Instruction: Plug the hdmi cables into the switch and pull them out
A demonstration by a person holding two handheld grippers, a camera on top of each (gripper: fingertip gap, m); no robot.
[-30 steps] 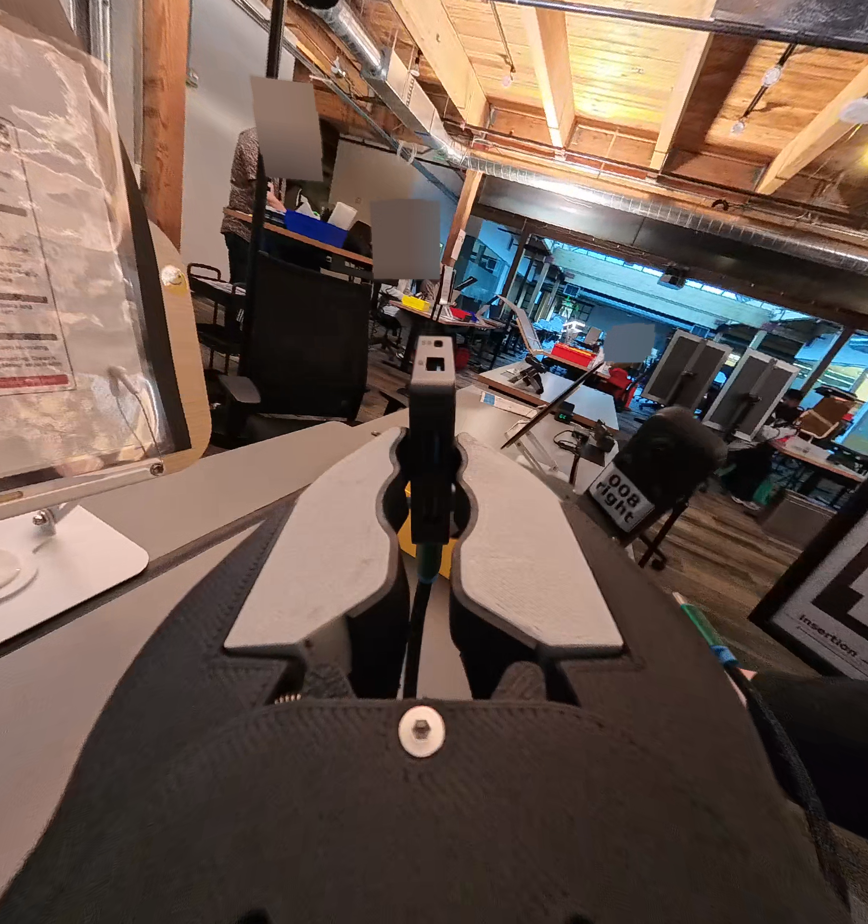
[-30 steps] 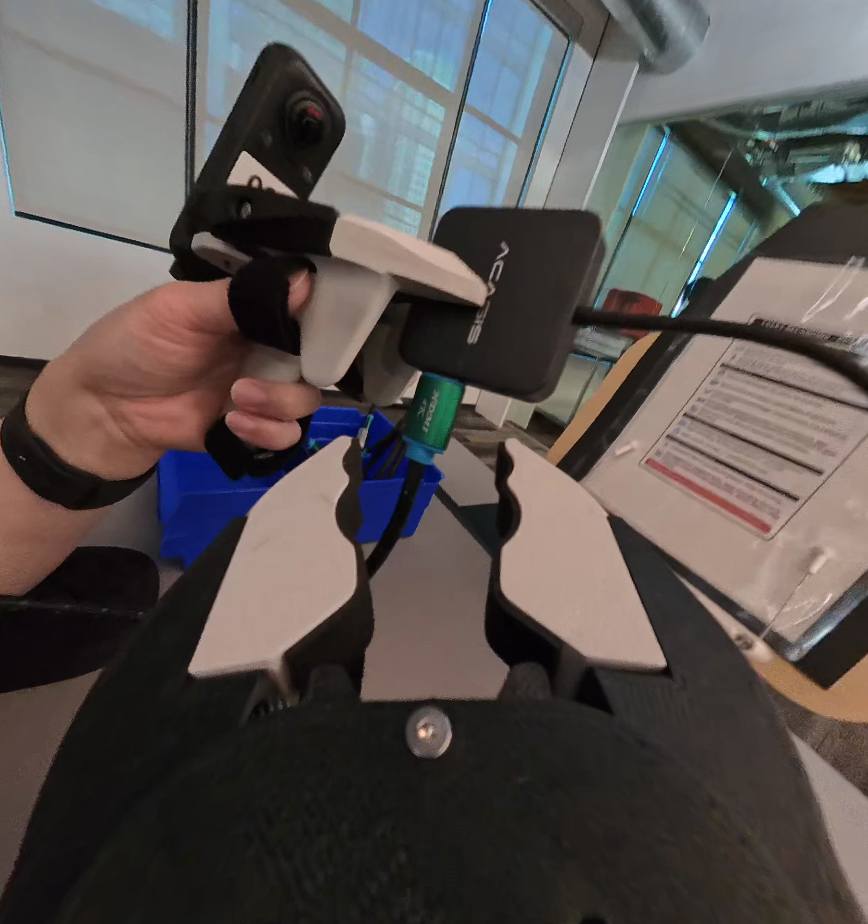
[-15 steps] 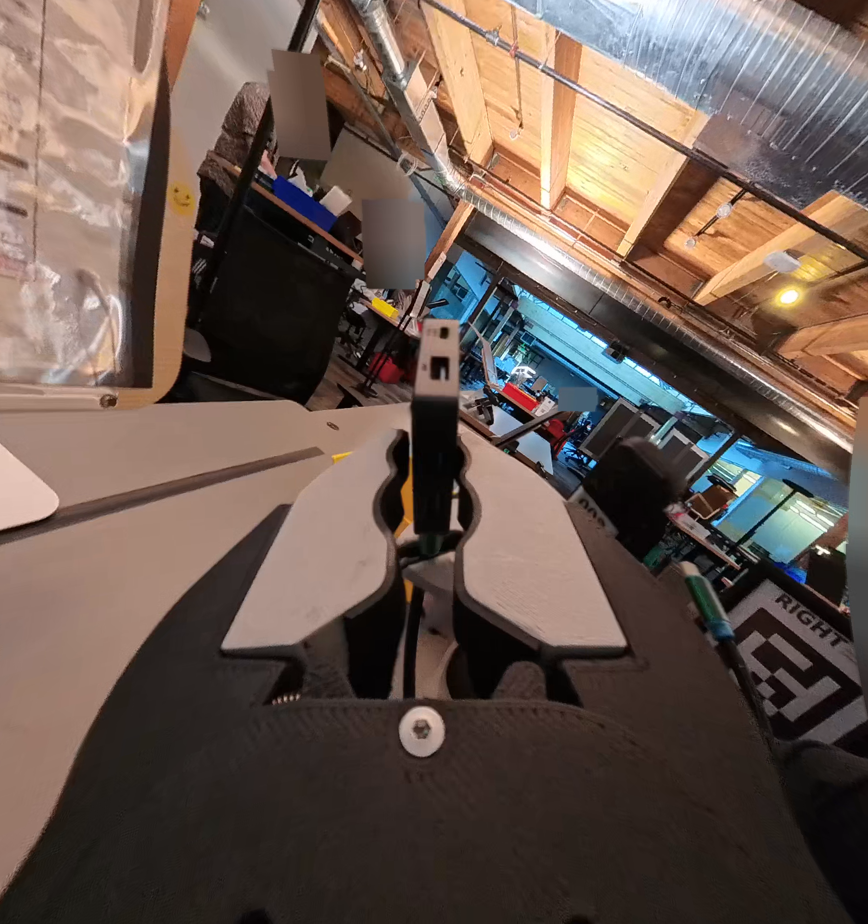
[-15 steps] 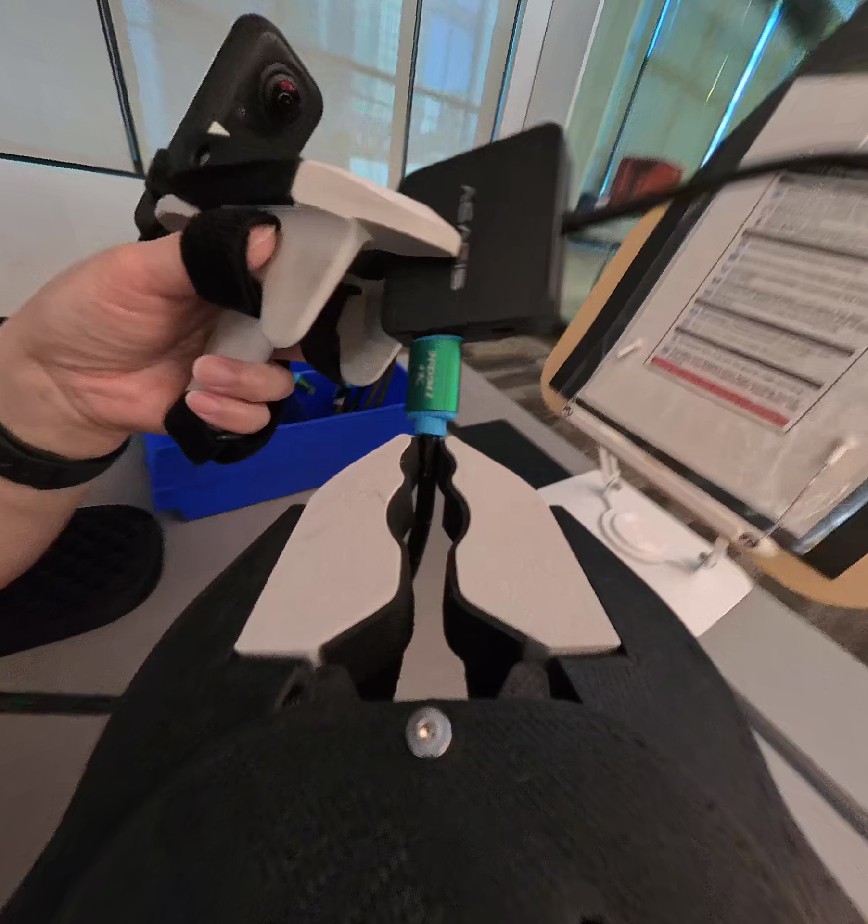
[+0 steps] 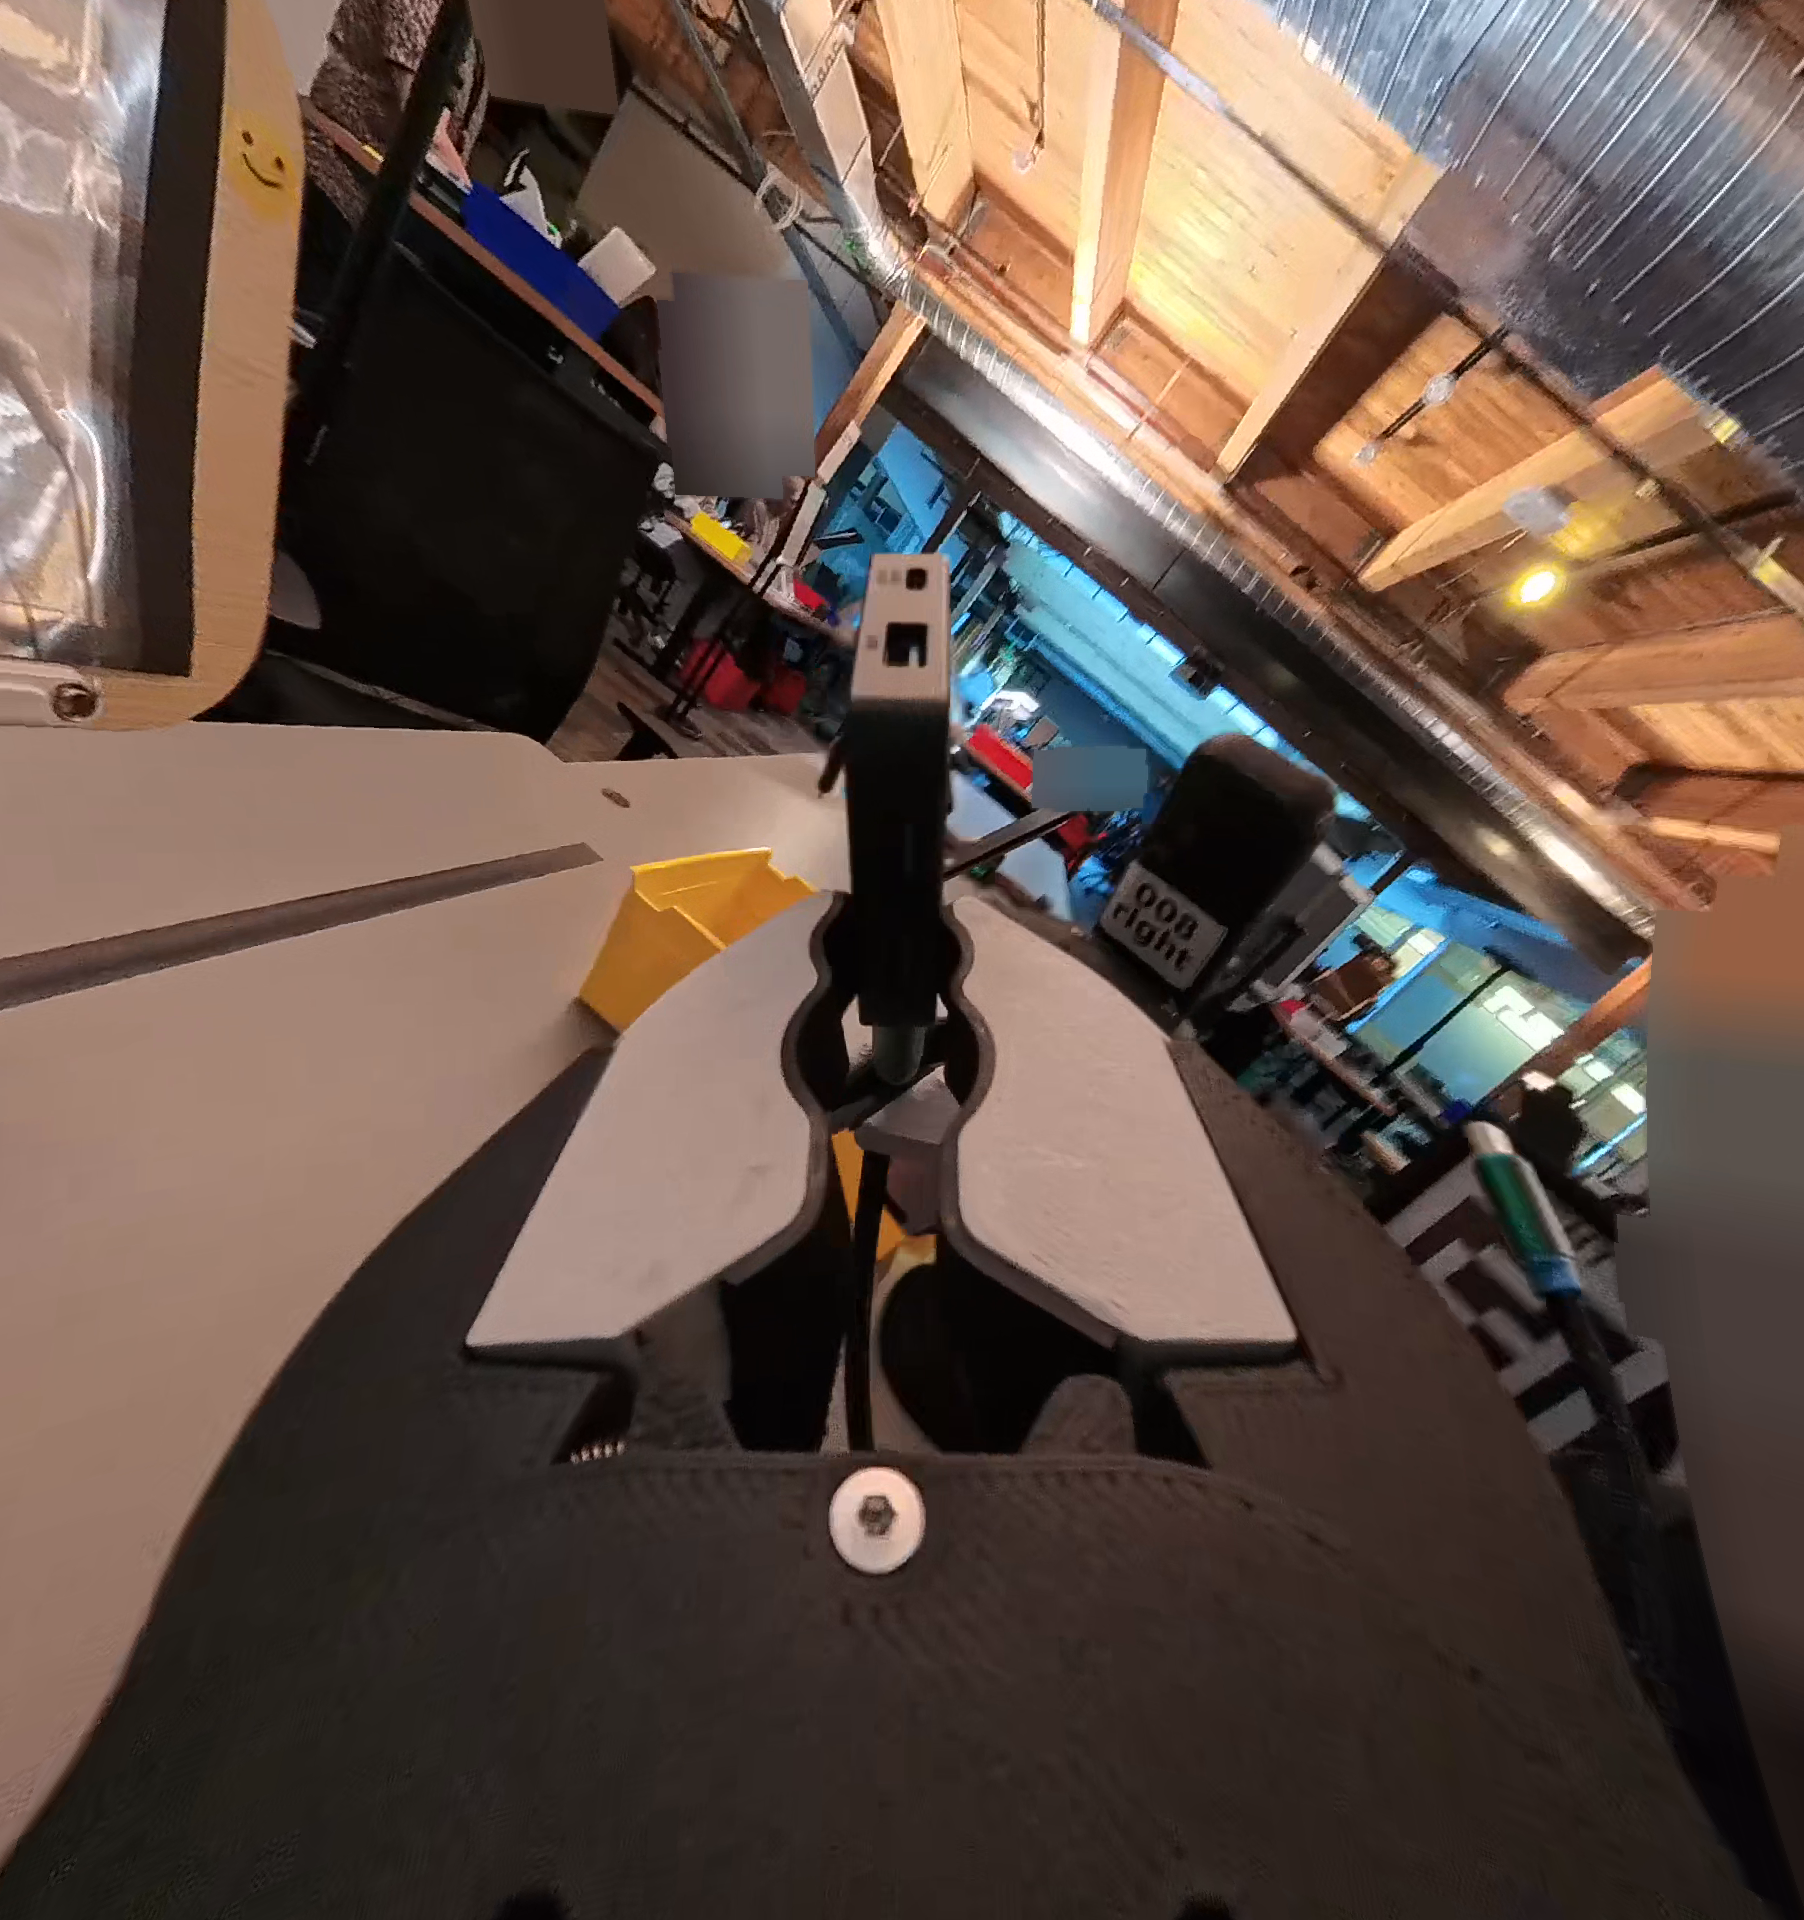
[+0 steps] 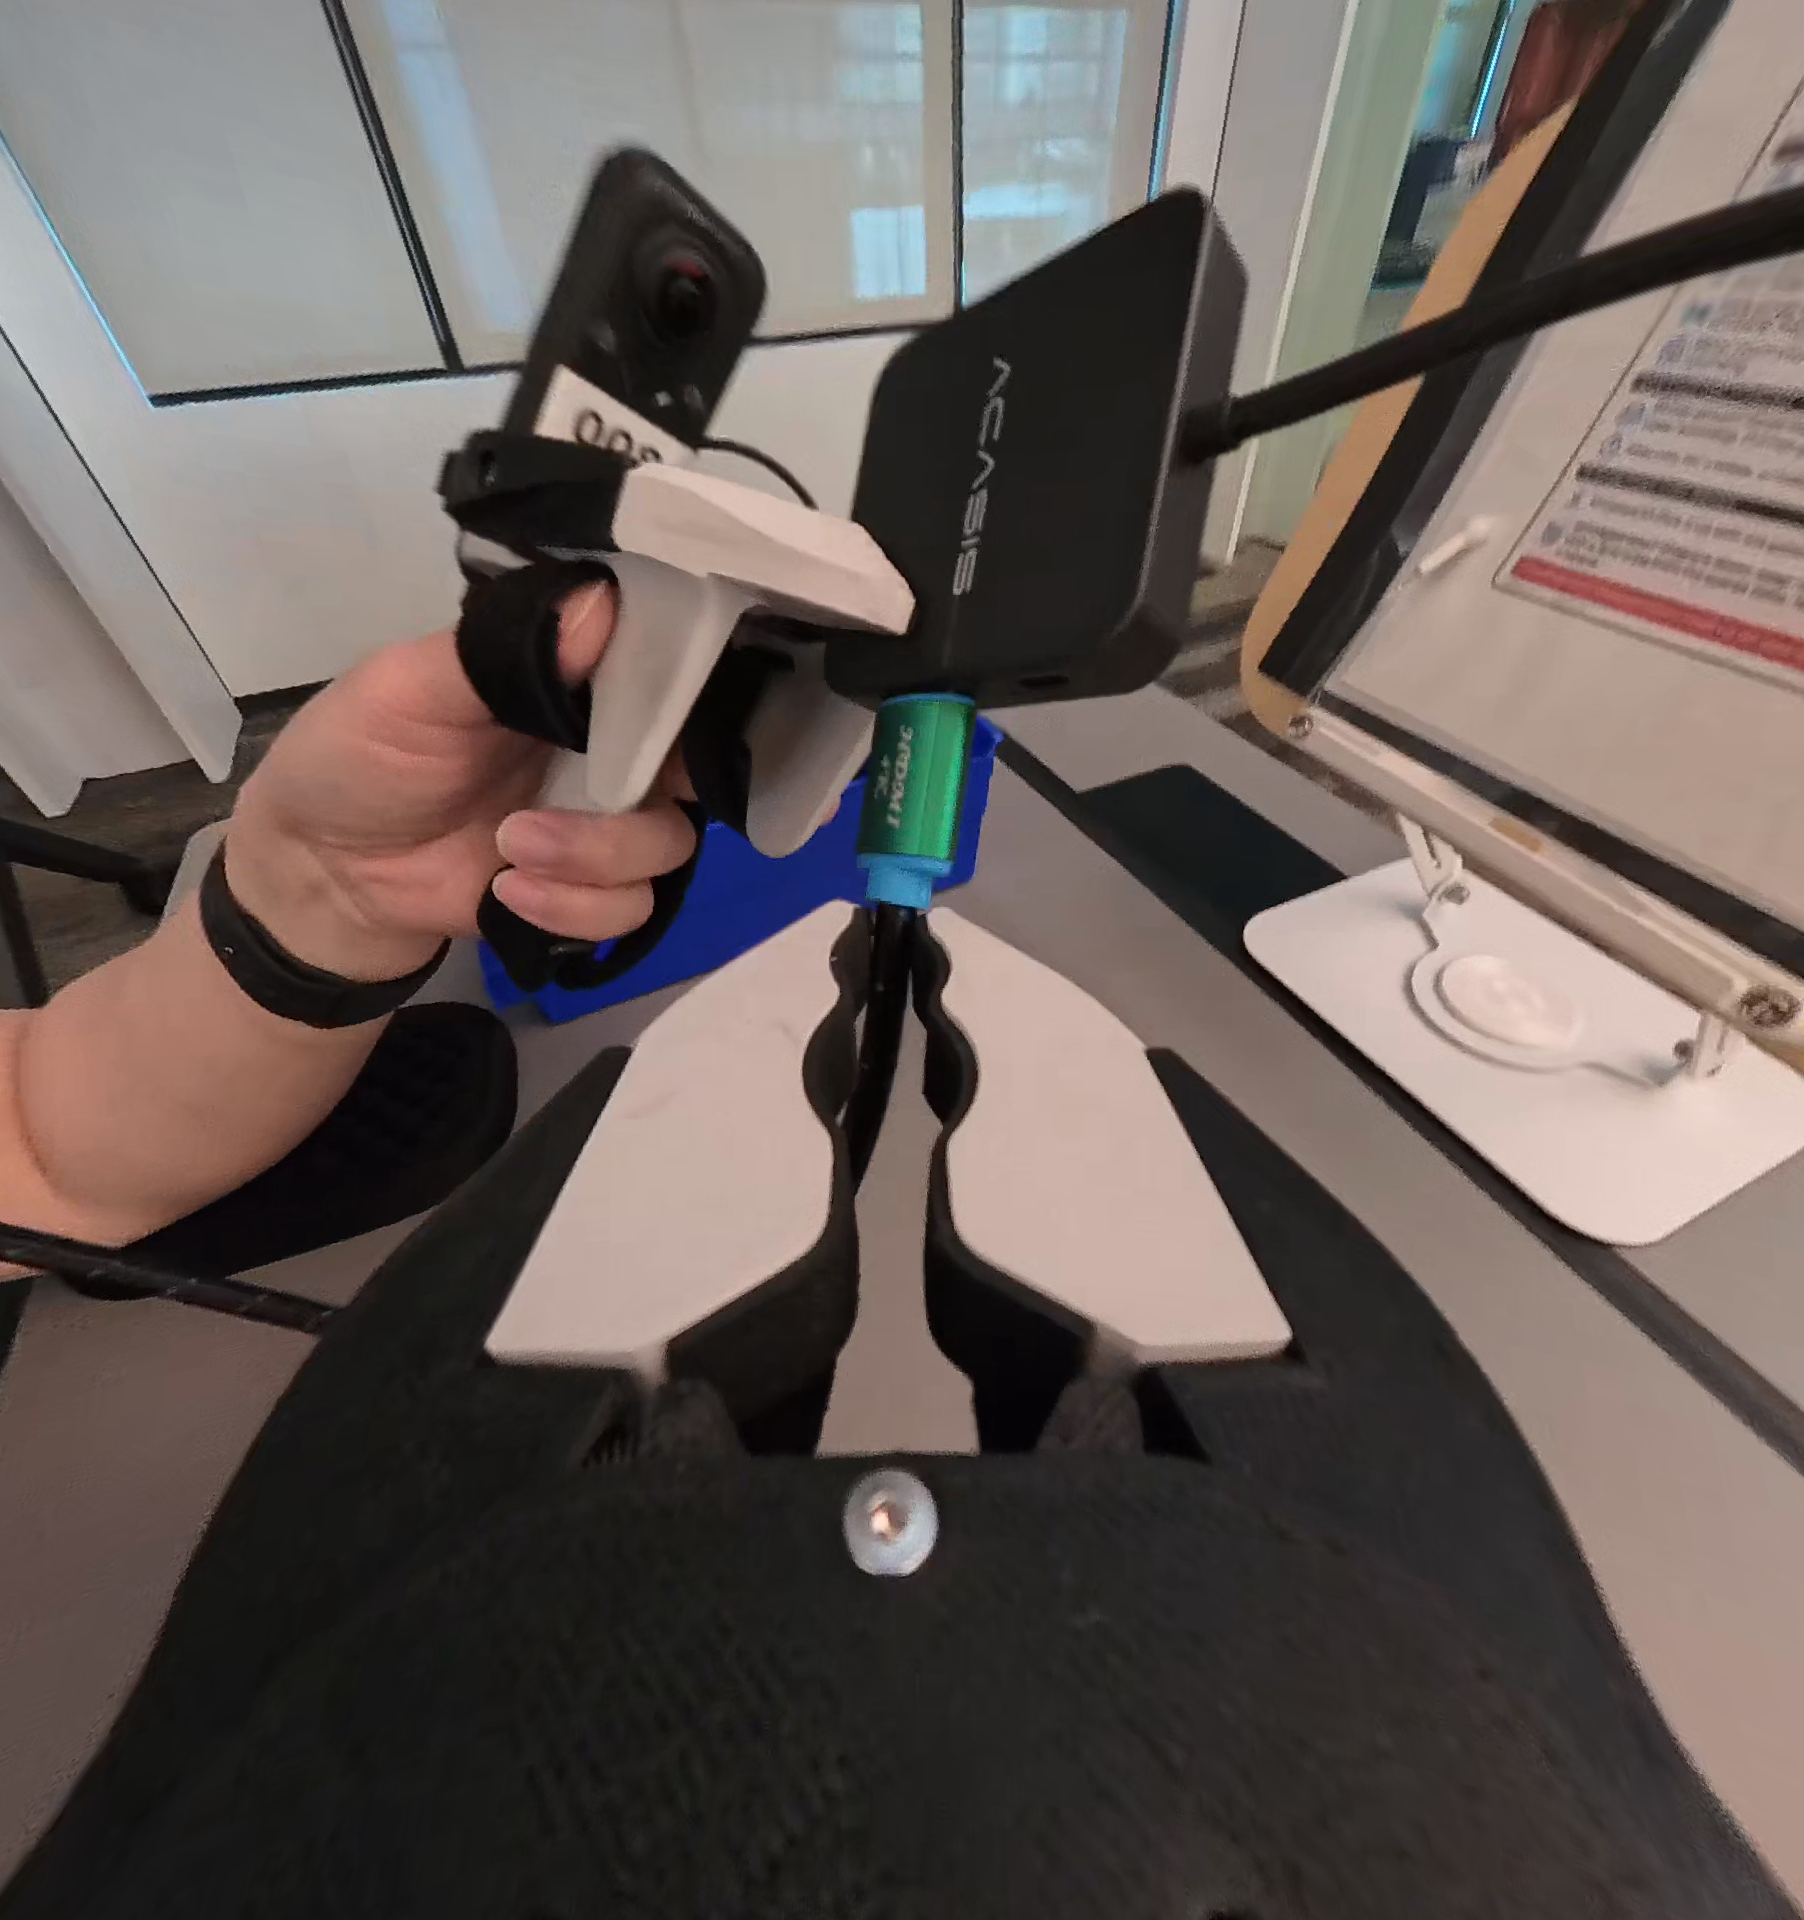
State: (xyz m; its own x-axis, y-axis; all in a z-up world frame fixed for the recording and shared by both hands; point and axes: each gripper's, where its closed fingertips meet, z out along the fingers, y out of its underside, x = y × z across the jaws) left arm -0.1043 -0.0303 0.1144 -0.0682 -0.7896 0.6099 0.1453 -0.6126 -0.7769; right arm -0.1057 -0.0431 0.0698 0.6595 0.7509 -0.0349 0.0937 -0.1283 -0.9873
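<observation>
My left gripper point(image 5: 893, 925) is shut on the black switch point(image 5: 898, 790), seen edge-on, held up above the table. In the right wrist view a hand holds that gripper point(image 6: 763, 582) on the switch point(image 6: 1043, 457). A green HDMI plug point(image 6: 913, 800) sits in the switch's lower edge. My right gripper point(image 6: 887, 935) is shut on its black cable point(image 6: 877, 1039) just below the plug. A second black cable point(image 6: 1500, 332) leaves the switch's right side. Another green plug point(image 5: 1516, 1216) on a black cable shows at the right of the left wrist view.
A blue bin point(image 6: 752, 914) stands behind the hand. A yellow bin point(image 5: 690, 925) sits on the grey table point(image 5: 254, 1039). A document holder on a white stand point(image 6: 1532, 1039) is on the right. A black-and-white marker board point(image 5: 1480, 1278) is low right.
My right gripper went from open to shut on the cable below the green plug. The left gripper tilted, and the switch turned with it.
</observation>
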